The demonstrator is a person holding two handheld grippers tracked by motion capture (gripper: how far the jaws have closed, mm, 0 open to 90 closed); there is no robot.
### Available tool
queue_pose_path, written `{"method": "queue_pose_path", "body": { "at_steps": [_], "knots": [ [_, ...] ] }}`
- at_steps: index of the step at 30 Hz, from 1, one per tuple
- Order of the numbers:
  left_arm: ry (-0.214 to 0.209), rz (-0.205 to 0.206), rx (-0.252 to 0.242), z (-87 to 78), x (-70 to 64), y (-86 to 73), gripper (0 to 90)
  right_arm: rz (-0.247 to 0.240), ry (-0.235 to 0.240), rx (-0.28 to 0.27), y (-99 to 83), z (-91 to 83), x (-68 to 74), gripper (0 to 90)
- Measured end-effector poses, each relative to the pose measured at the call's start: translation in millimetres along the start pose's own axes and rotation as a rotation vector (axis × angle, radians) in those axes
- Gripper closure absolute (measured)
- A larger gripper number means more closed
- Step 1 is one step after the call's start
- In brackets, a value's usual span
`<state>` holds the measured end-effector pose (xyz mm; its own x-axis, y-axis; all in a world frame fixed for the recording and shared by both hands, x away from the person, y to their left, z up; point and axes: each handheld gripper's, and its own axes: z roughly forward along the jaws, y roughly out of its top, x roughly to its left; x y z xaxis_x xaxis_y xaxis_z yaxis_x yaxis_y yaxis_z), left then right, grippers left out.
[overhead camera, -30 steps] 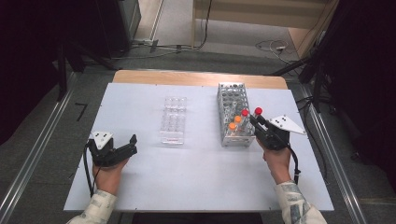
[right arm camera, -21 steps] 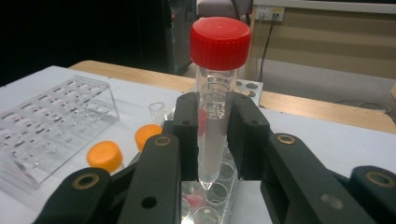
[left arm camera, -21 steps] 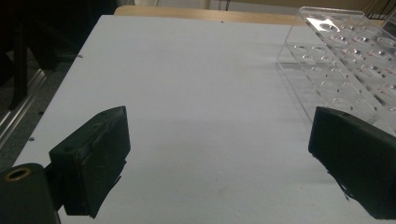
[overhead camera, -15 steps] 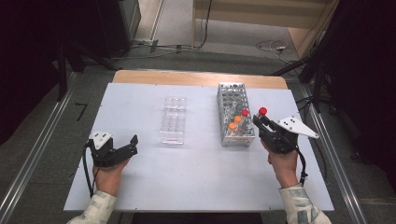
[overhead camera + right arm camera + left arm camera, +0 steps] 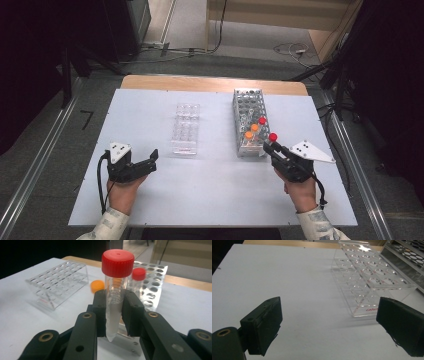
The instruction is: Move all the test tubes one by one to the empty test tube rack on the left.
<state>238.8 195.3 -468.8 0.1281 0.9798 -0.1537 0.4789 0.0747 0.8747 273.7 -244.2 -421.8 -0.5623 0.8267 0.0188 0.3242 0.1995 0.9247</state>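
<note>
Red-capped tube (image 5: pixel 115 292) is pinched between the pads of the right claw (image 5: pixel 115 312), held upright with its pointed tip hanging free below the pads, clear of the counter (image 5: pixel 22 315). Some whitish liquid fills the lower part of it. From the high view, the right claw (image 5: pixel 274 148) sits just off the near right corner of the metal rack (image 5: pixel 248 112), with the red cap (image 5: pixel 273 136) poking up beside it, so the tube is out of the rack and just next to it.

Three tubes are in the near end of that metal rack: two with orange caps (image 5: pixel 248 134) and one with a red cap (image 5: pixel 262 120). In the right claw's view one orange cap (image 5: pixel 97 286) and the other red-capped tube (image 5: pixel 138 277) show up blurry behind the held one.

Left claw (image 5: pixel 150 162) is over at the near left of the counter, jaws spread wide with nothing between them, pads (image 5: pixel 265 322) hovering just over the white surface. It's pointing toward the clear plastic rack (image 5: pixel 372 277), which stands to the left of the metal rack, well apart from the held tube; none of the holes I can see have anything in them.
</note>
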Motion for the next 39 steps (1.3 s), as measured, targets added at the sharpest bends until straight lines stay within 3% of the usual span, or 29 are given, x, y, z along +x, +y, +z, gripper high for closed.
{"method": "queue_pose_path", "body": {
  "at_steps": [4,6,11,18,22,32,36,39],
  "knots": [
    [-0.015,0.013,-0.005,-1.7,-4.8,-0.2,8.0,-0.012,0.030,0.013,-3.9,1.6,9.5,71.7],
    [-0.020,0.026,-0.004,-1.7,-7.7,-0.2,8.3,-0.025,0.069,0.031,-7.8,5.8,21.3,71.7],
    [-0.030,0.043,-0.002,-0.8,-13.6,0.7,8.3,-0.052,0.112,0.055,-11.3,16.3,38.2,71.7],
    [-0.059,0.059,-0.009,-1.2,-24.2,3.1,9.6,-0.055,0.153,0.082,-15.7,35.6,56.3,71.7],
    [-0.073,0.092,-0.018,-1.4,-31.9,5.6,11.3,-0.057,0.171,0.087,-14.6,44.3,63.6,71.7],
    [-0.148,0.110,-0.044,-1.6,-47.6,25.3,15.2,-0.068,0.196,0.082,-8.0,58.6,77.5,71.7],
    [-0.216,0.159,-0.039,-0.2,-69.3,35.1,16.8,-0.087,0.212,0.088,-6.4,66.2,83.9,71.7],
    [-0.239,0.183,-0.028,2.5,-79.4,36.5,17.6,-0.098,0.219,0.096,-5.6,72.2,90.6,71.7]
  ]
}}
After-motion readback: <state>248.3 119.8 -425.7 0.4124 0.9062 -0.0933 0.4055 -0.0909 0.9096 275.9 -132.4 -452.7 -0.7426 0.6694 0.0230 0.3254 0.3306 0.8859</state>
